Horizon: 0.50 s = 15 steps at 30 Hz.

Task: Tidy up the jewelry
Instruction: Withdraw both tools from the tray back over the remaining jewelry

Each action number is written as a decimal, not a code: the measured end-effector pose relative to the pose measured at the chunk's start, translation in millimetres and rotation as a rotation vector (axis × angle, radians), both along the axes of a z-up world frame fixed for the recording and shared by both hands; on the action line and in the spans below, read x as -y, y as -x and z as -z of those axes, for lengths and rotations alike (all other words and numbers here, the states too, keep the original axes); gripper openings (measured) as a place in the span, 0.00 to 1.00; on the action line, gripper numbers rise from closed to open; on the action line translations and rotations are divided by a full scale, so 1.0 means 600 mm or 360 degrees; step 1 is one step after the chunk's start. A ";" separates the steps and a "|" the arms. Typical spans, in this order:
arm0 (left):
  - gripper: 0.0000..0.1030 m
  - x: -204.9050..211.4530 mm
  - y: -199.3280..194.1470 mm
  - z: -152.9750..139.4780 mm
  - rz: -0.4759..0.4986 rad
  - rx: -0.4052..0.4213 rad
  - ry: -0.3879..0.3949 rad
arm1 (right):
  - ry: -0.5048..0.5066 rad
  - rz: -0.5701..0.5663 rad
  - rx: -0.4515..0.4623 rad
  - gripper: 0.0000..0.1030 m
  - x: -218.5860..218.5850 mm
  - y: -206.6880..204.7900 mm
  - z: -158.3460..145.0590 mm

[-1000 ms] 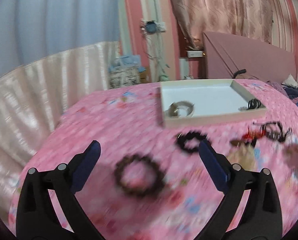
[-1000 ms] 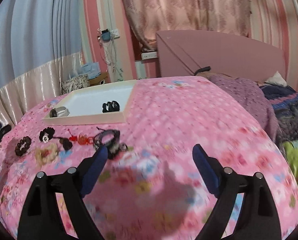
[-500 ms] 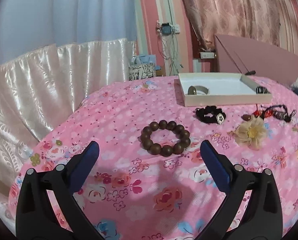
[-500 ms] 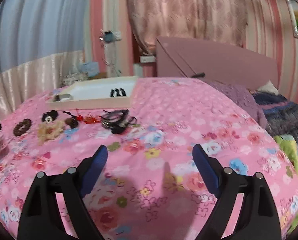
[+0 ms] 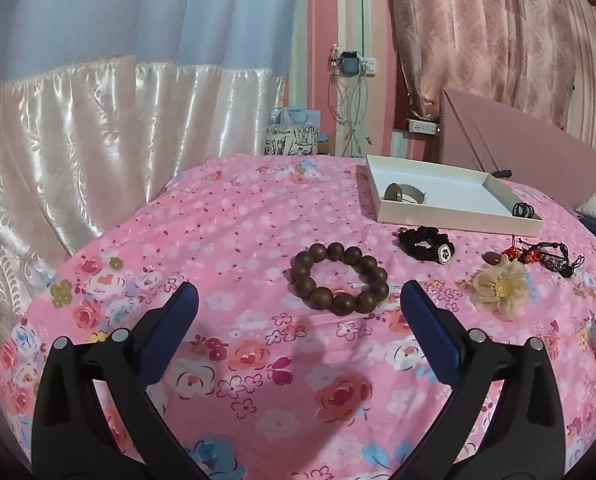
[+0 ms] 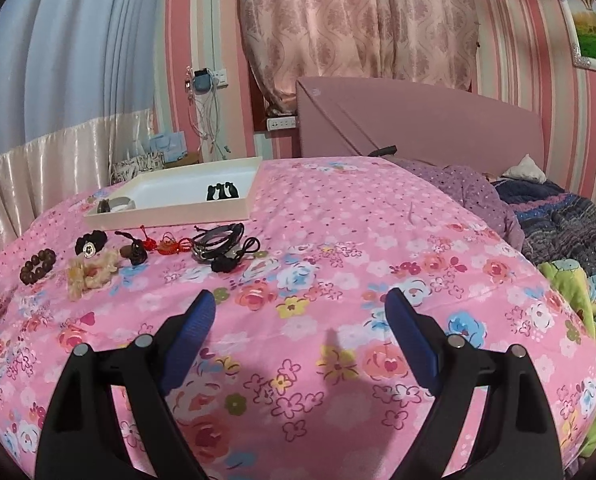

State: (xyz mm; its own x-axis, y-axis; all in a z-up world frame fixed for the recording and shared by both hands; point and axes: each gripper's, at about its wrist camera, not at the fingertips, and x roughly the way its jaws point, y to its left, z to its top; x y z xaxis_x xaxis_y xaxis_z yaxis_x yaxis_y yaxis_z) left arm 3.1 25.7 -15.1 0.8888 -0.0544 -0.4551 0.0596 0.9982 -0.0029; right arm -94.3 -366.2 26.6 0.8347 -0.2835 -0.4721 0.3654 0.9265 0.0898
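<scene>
Pink floral bedspread with jewelry scattered on it. Left gripper hangs wide open, holding nothing, just short of the wooden bead bracelet. Right gripper is spread and empty too. White tray lies beyond, already holding 2 pieces.

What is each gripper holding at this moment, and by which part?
Nothing is held. The left gripper is open above the pink floral bedspread, short of the brown wooden bead bracelet. The right gripper is also open and empty.
</scene>
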 end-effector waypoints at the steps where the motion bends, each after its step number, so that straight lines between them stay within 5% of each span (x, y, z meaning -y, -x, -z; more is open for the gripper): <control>1: 0.97 0.002 0.002 -0.001 0.0004 0.0011 -0.0008 | -0.0011 0.0001 -0.0011 0.84 0.002 -0.002 0.000; 4: 0.97 0.004 0.002 -0.003 0.0000 0.0022 -0.0023 | -0.0042 -0.0032 -0.0055 0.82 0.003 -0.011 0.001; 8: 0.97 0.003 -0.013 0.001 0.0048 -0.0048 0.0014 | -0.0178 -0.0114 -0.0166 0.65 0.005 -0.042 0.005; 12: 0.97 0.008 -0.049 -0.007 0.0050 -0.0083 -0.0051 | -0.0346 -0.0187 -0.0219 0.60 0.014 -0.091 0.005; 15: 0.97 0.010 -0.093 -0.024 0.0063 -0.0104 -0.0024 | -0.0316 -0.0211 -0.0239 0.56 0.014 -0.126 0.000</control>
State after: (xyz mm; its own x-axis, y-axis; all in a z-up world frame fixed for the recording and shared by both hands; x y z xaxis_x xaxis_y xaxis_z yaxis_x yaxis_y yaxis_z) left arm 58.7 19.7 -1.0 0.8545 -0.0816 -0.5130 0.0992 0.9950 0.0070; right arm -18.9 -374.6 26.6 0.7747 -0.0663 -0.6289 0.2653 0.9368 0.2280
